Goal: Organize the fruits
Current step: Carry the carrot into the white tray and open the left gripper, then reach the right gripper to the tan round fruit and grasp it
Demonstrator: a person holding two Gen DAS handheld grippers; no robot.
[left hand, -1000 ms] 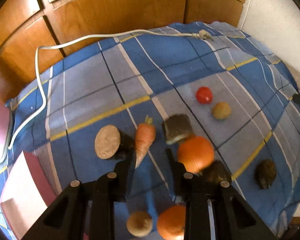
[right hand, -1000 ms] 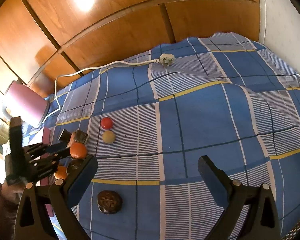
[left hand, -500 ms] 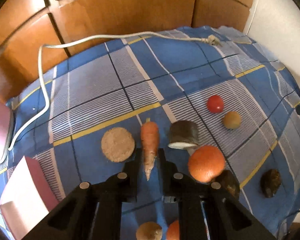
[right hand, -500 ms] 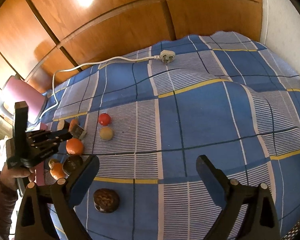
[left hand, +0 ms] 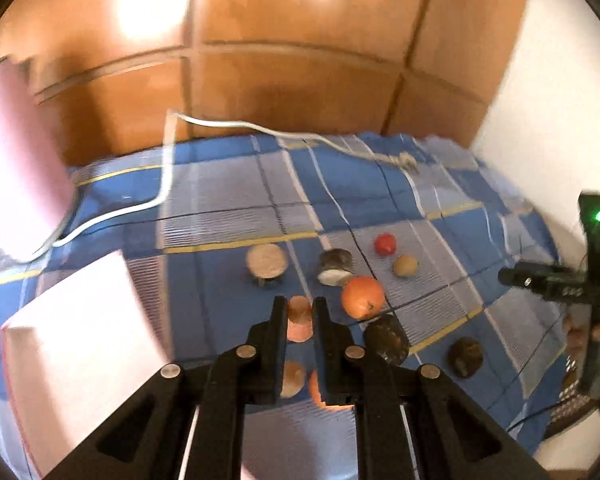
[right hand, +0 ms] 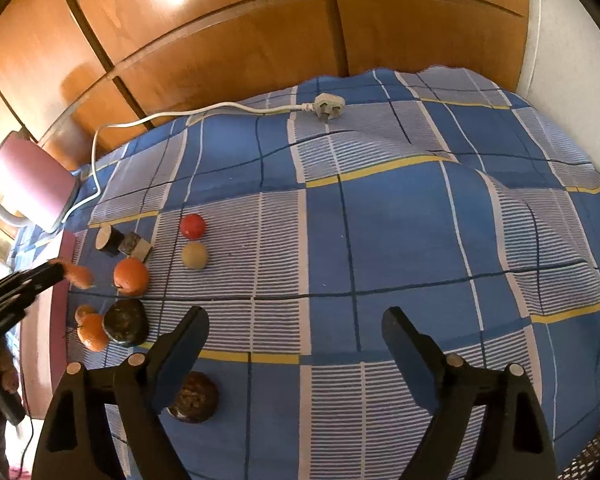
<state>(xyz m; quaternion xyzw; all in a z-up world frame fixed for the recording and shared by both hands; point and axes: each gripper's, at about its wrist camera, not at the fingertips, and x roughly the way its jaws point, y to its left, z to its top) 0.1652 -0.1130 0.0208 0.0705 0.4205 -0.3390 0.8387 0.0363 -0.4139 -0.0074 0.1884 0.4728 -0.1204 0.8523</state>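
Note:
My left gripper [left hand: 300, 308] is shut on an orange carrot [left hand: 299, 322] and holds it lifted above the blue checked cloth [left hand: 228, 280]; the carrot [right hand: 78, 275] also shows in the right wrist view. On the cloth lie an orange [right hand: 131, 276], a red tomato [right hand: 192, 225], a yellowish round fruit [right hand: 195, 255], two cut brown pieces [right hand: 109, 239], dark brown fruits [right hand: 125, 321], and a small orange [right hand: 92, 331]. My right gripper [right hand: 296, 330] is open and empty above the cloth, right of the fruit.
A pink kettle [right hand: 28, 182] stands at the far left with its white cord and plug [right hand: 329, 105] across the back. A white and pink box [left hand: 80, 344] lies left of the fruit. Wooden wardrobe doors [right hand: 260, 40] rise behind.
My left gripper closed on the carrot and lifted it off the cloth, tilting the view upward. My right gripper stayed open and drifted slightly.

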